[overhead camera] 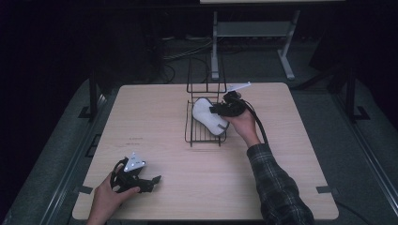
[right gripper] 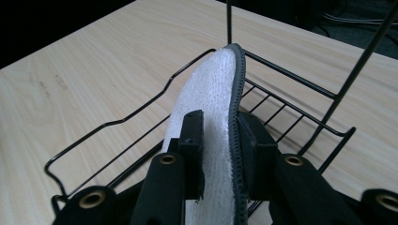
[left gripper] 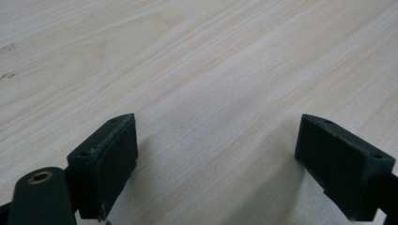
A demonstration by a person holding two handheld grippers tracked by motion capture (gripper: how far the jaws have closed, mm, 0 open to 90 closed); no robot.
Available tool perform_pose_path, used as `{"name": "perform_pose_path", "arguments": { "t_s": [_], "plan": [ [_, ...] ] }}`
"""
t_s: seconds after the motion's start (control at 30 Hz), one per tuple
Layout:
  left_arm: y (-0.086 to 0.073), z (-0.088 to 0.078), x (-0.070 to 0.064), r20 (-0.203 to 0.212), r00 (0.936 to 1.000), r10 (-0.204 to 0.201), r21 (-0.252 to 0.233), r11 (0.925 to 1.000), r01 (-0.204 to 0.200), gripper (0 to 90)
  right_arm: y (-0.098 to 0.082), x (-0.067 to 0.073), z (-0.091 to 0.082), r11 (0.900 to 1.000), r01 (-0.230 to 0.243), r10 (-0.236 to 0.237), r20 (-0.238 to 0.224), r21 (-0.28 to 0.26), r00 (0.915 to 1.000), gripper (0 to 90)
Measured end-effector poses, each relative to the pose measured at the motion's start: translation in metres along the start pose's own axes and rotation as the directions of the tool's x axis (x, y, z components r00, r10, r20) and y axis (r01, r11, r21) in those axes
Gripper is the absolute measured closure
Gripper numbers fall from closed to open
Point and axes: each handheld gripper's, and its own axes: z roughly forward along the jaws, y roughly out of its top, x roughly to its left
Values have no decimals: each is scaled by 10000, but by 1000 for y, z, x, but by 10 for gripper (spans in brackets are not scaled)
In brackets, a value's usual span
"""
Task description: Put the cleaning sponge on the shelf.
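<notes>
Dark floor and cables surround a pale wooden table point(overhead camera: 155, 117), and on it the work is near the far middle. At the right hand-held gripper point(right gripper: 220, 140) the two jaws are clamped on a white slipper-like insole point(right gripper: 211, 103), which they grip at one end, standing on its edge. From this grip the long axis of the insole runs away from the jaws, over the black wire rack point(right gripper: 291, 89), toward the far upright rods. In the high view the insole point(overhead camera: 206, 117) lies over the rack point(overhead camera: 204, 136), with the right hand just beside it. The left hand-held gripper point(overhead camera: 141, 180) rests well apart, near the table's front left, its jaws spread wide and holding nothing. I judge that the right hand is the one nearer for any placing.
</notes>
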Motion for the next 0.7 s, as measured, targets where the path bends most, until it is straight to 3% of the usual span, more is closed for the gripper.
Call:
{"name": "perform_pose_path", "arguments": {
  "t_s": [0.37,0.53,0.7],
  "plan": [
    [0,0,0,-3,10000,-2,-2,10000,2,125,-4,-6,6,9993,-233,216,524,308,9984,668],
    [0,0,0,-4,10000,3,-1,10000,-3,125,-5,-6,7,9986,-240,201,832,464,9963,588],
    [0,0,0,-2,10000,0,0,10000,0,125,-6,-5,-3,9995,-141,122,699,276,9975,606]
  ]
}}
